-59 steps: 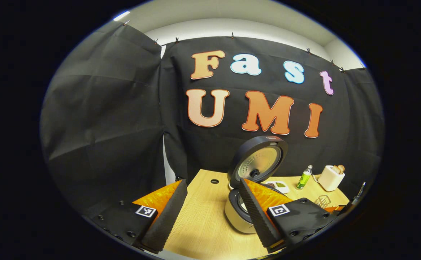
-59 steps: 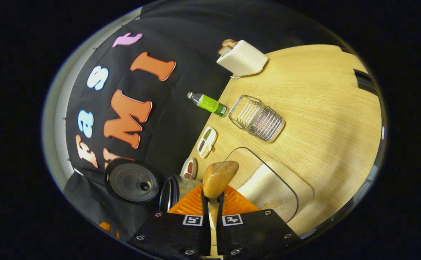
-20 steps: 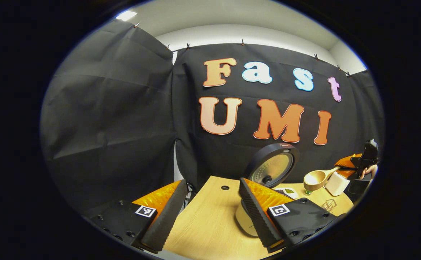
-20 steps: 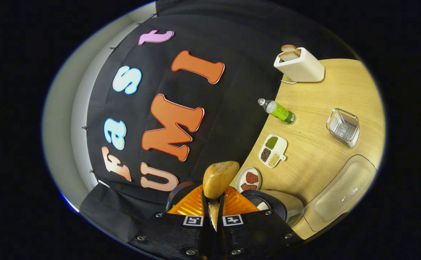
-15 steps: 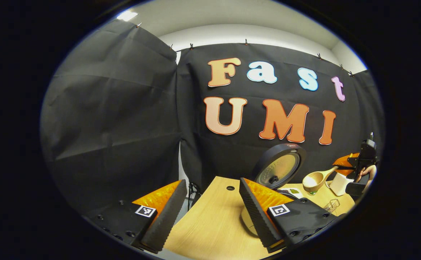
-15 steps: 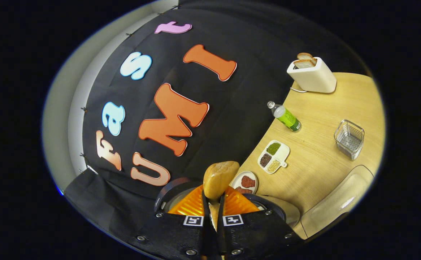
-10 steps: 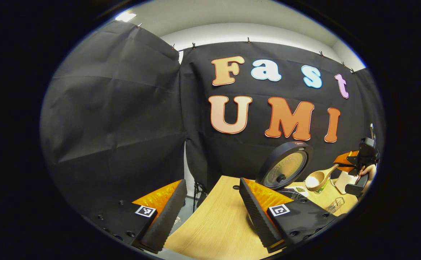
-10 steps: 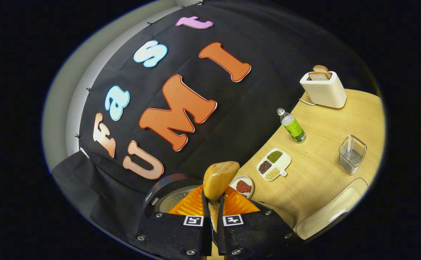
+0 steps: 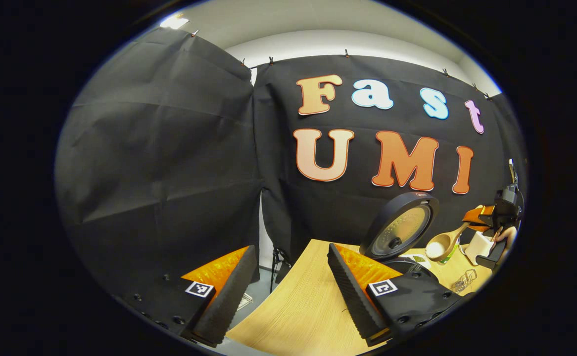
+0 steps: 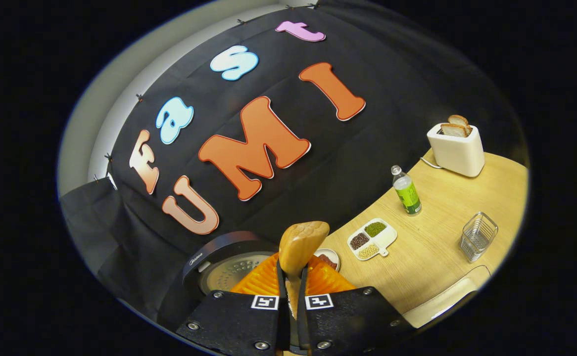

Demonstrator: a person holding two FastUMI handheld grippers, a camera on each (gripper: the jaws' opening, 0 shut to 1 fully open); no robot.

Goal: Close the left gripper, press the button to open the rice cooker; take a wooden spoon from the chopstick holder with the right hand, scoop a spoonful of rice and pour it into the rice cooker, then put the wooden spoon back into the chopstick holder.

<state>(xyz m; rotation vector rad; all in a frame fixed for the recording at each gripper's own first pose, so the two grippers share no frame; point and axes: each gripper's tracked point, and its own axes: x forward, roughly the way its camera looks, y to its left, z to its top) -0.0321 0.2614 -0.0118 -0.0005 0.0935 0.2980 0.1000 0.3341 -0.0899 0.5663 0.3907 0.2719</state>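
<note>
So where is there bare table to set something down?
Bare table lies between the sectioned dish and the wire holder, and between bottle and toaster. It is crowded by the open rice cooker, around the small plate.

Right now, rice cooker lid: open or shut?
Open. In the left gripper view the rice cooker lid stands raised, its perforated inner plate facing the camera; the right gripper view shows that plate exposed too.

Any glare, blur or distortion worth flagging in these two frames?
Left gripper view: sharp, but fisheye bends the table edge, and the far wooden spoon looks tiny. Right gripper view: horizon tilted, spoon bowl close and crisp, mild sheen on the rice cooker lid; no motion blur.
</note>
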